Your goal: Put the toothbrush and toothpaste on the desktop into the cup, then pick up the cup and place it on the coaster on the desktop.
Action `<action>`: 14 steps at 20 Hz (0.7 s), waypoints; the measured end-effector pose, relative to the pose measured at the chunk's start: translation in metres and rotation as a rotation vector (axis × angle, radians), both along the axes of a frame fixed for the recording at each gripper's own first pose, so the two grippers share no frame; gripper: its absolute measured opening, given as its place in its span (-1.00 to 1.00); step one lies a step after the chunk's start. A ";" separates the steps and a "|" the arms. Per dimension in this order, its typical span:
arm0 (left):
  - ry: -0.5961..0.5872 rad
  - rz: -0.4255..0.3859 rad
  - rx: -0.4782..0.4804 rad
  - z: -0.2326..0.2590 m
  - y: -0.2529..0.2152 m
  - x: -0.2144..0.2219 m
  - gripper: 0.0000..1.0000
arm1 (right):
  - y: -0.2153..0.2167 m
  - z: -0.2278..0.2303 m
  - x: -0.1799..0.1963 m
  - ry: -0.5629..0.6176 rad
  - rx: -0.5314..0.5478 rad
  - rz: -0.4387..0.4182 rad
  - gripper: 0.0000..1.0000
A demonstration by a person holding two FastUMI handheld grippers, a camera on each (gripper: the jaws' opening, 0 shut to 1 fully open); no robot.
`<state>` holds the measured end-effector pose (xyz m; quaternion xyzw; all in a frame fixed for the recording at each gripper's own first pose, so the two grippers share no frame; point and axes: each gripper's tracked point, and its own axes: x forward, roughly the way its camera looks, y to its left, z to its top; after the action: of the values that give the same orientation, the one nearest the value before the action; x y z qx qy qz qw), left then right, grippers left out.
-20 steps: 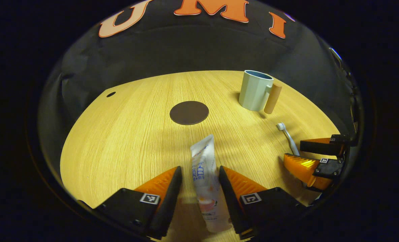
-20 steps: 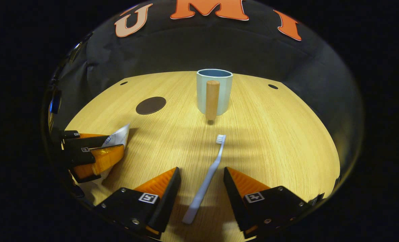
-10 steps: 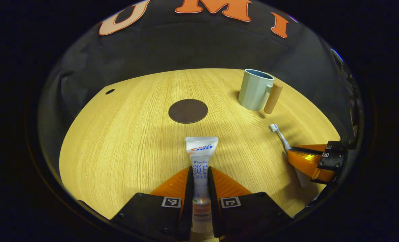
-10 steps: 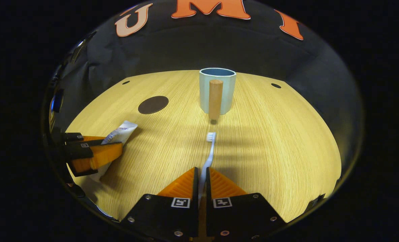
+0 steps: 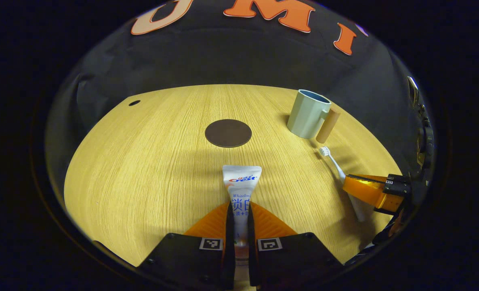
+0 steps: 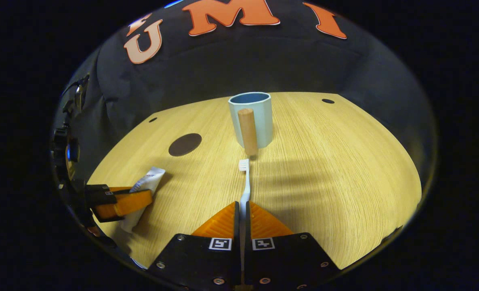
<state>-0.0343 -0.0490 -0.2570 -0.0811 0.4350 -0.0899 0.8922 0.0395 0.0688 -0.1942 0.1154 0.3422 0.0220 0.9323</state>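
In the left gripper view, the left tool (image 5: 239, 220) is clenched on the tube (image 5: 240, 190), both fingers pressing its lower part, as half a second ago; a second ago the fingers stood wide apart around it. The tube's flat crimped end points ahead toward the coaster (image 5: 228, 133), which lies bare on the wooden surface (image 5: 142, 161). The cup (image 5: 307, 113) stands upright at the far right, its wooden handle (image 5: 328, 125) beside it, and it now leans a little more in the picture than before. Off to the right, the right tool (image 5: 358, 186) grips the toothbrush (image 5: 333, 162), whose head now sits nearer the handle than a second ago. In the right gripper view, the right tool (image 6: 242, 212) is closed on the toothbrush (image 6: 245, 184), both fingers pressed to its shaft; a second ago they were spread. The bristles now point at the cup (image 6: 253, 117), just short of its handle (image 6: 248, 131). The coaster (image 6: 185, 144) lies to the left, well apart from the cup. The left tool (image 6: 136, 196) holds the tube (image 6: 146, 185) at the left edge. The surface (image 6: 324, 169) is pale wood with small dark holes near its far edge, and black cloth walls the booth behind it.
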 end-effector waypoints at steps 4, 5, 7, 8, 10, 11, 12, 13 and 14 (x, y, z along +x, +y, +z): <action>-0.030 0.016 -0.024 0.008 0.004 0.002 -0.66 | -0.002 0.023 0.003 -0.062 0.021 0.007 -0.91; -0.041 0.018 -0.014 0.011 0.005 0.000 -0.65 | -0.003 0.024 0.003 -0.076 0.023 0.016 -0.92; -0.067 0.022 0.004 0.018 0.009 0.001 -0.66 | -0.004 0.030 0.006 -0.100 0.009 0.022 -0.92; -0.075 0.025 0.004 0.021 0.010 0.001 -0.65 | -0.003 0.037 0.008 -0.119 0.012 0.029 -0.92; -0.075 0.035 0.002 0.020 0.012 0.003 -0.66 | -0.003 0.048 0.007 -0.152 0.017 0.049 -0.92; -0.073 0.038 0.003 0.020 0.013 0.002 -0.65 | -0.004 0.053 0.007 -0.167 0.006 0.054 -0.92; -0.070 0.037 0.007 0.019 0.012 0.003 -0.65 | -0.004 0.059 0.010 -0.184 -0.007 0.061 -0.92; -0.069 0.040 0.010 0.018 0.013 0.001 -0.65 | -0.003 0.065 0.013 -0.201 -0.014 0.066 -0.92; -0.069 0.041 0.009 0.018 0.013 0.002 -0.65 | -0.003 0.072 0.017 -0.219 -0.014 0.074 -0.92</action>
<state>-0.0327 -0.0363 -0.2387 -0.0827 0.4028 -0.0722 0.9087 0.0563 0.0660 -0.1224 0.0931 0.2423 0.0664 0.9634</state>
